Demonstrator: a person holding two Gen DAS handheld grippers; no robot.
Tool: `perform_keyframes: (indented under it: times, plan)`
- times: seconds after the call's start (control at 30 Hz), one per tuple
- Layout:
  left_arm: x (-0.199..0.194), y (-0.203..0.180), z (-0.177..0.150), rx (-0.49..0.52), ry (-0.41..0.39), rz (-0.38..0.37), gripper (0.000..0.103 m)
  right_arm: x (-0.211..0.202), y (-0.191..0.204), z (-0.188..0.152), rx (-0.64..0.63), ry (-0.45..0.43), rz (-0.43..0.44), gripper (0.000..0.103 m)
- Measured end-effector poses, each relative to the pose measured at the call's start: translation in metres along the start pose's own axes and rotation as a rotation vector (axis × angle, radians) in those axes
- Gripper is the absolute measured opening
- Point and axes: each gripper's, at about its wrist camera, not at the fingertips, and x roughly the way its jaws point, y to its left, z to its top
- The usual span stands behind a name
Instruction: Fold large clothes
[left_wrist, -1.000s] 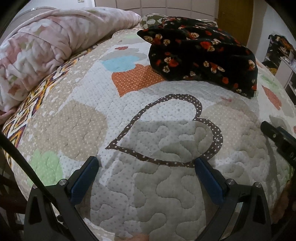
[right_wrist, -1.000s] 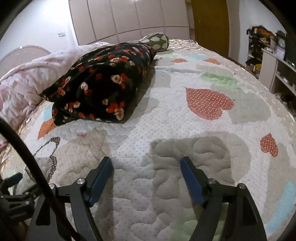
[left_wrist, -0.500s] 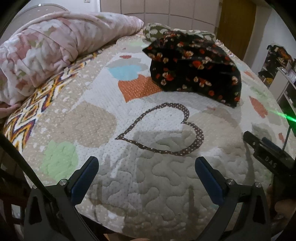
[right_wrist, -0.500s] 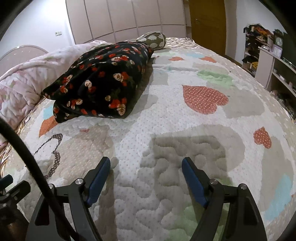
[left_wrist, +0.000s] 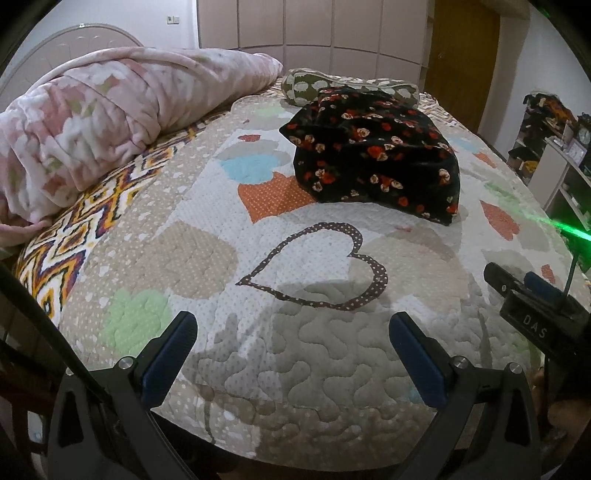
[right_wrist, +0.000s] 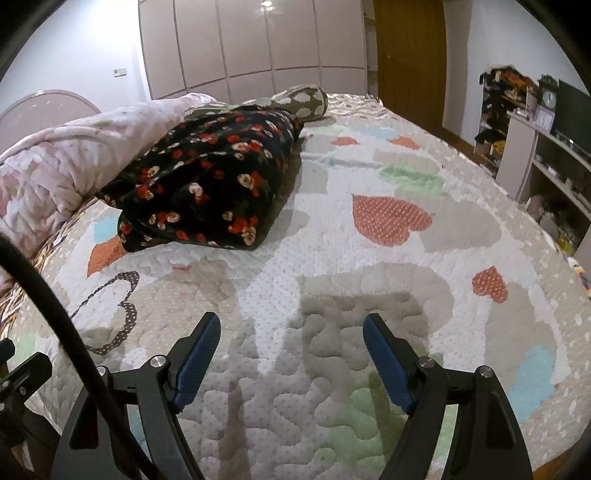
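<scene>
Left hand-held gripper (left_wrist: 291, 332) spread wide, empty, above bed quilt (left_wrist: 207, 258). Right hand-held gripper (right_wrist: 290, 334) likewise wide, empty. Black floral garment (left_wrist: 373, 155) bunched upper centre; upper left in right view (right_wrist: 210, 184).

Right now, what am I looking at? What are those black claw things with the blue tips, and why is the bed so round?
Those claws are grippers, tools a person holds, one in each hand. Each has a small camera looking forward along its two fingers, so there are two pictures. The lens bends everything, which makes the flat bed look round.

One picture comes from the left gripper, the other from the right gripper. Both are open and hold nothing.

On the heart-patterned quilt lies a bunched black flowery garment, the thing to be folded. Beside it, along the bed's edge, is a rolled pink blanket, and behind it a green pillow. In the left picture you can also see the other gripper poking in from the side.
</scene>
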Motion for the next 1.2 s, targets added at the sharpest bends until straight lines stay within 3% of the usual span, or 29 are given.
perform_keyframes:
  times: [1.2]
  plan:
    - [0.007, 0.003, -0.006, -0.019, 0.042, -0.016, 0.103, -0.010, 0.017, -0.001, -0.068, -0.030, -0.012, 0.083]
